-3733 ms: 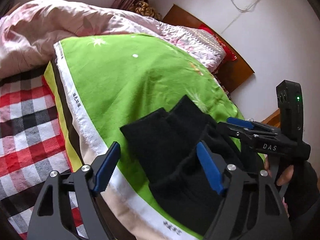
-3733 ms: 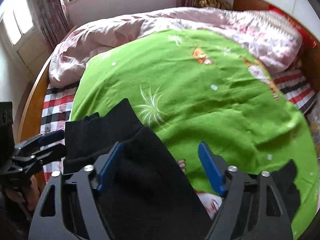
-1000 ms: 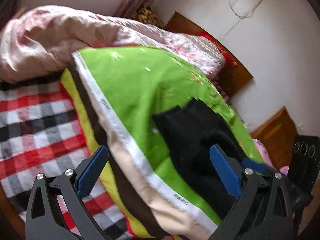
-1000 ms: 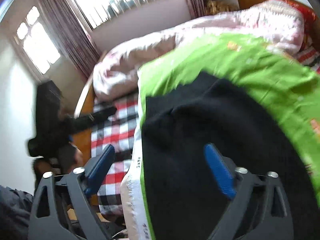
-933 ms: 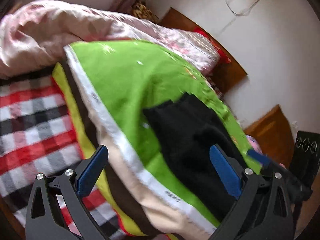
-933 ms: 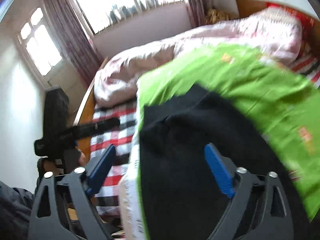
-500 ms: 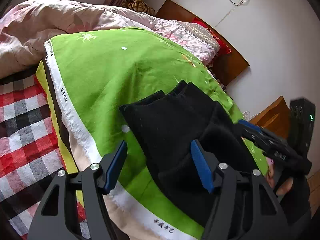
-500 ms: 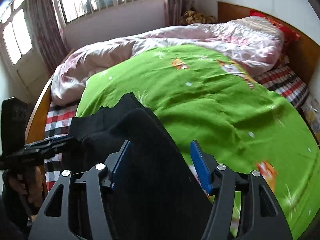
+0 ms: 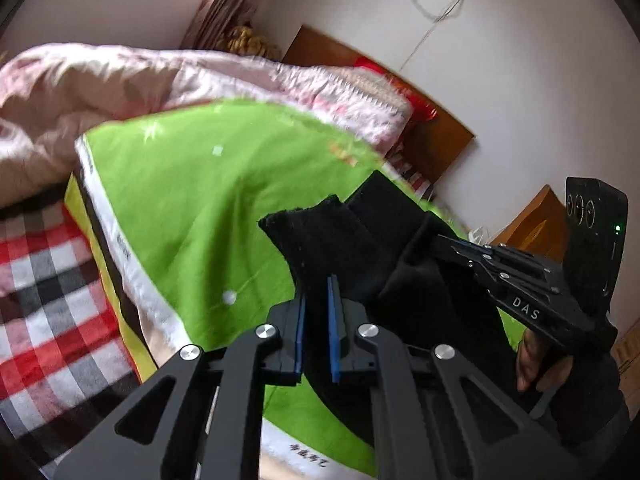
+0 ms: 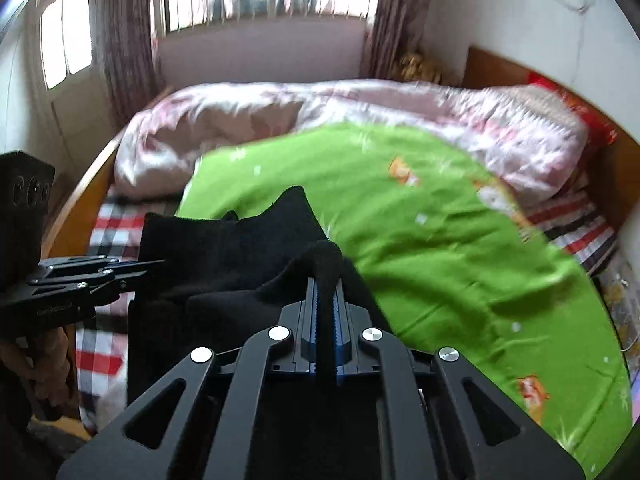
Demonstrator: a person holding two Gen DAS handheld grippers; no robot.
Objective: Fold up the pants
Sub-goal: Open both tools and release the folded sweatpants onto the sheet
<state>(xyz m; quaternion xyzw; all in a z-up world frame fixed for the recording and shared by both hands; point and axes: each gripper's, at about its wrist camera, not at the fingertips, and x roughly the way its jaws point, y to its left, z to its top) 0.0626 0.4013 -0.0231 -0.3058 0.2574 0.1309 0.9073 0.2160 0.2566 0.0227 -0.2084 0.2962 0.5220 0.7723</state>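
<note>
The black pants (image 9: 360,248) are lifted off the green blanket (image 9: 192,200) on the bed. My left gripper (image 9: 316,296) is shut on one edge of the pants. My right gripper (image 10: 325,304) is shut on another fold of the black pants (image 10: 240,248), which bulges up between its blue pads. In the left wrist view the right gripper (image 9: 444,240) reaches in from the right and pinches the cloth. In the right wrist view the left gripper (image 10: 152,266) comes in from the left at the pants' edge. The lower part of the pants hangs hidden behind the grippers.
A pink quilt (image 10: 280,116) is bunched along the far side of the bed. A red-checked sheet (image 9: 40,300) shows at the left. A wooden headboard (image 9: 440,132) stands at the right by the wall. The green blanket (image 10: 440,240) covers most of the bed.
Both grippers were open half a second ago and have closed on the pants. The cloth has come up off the blanket and both views have tilted upward.
</note>
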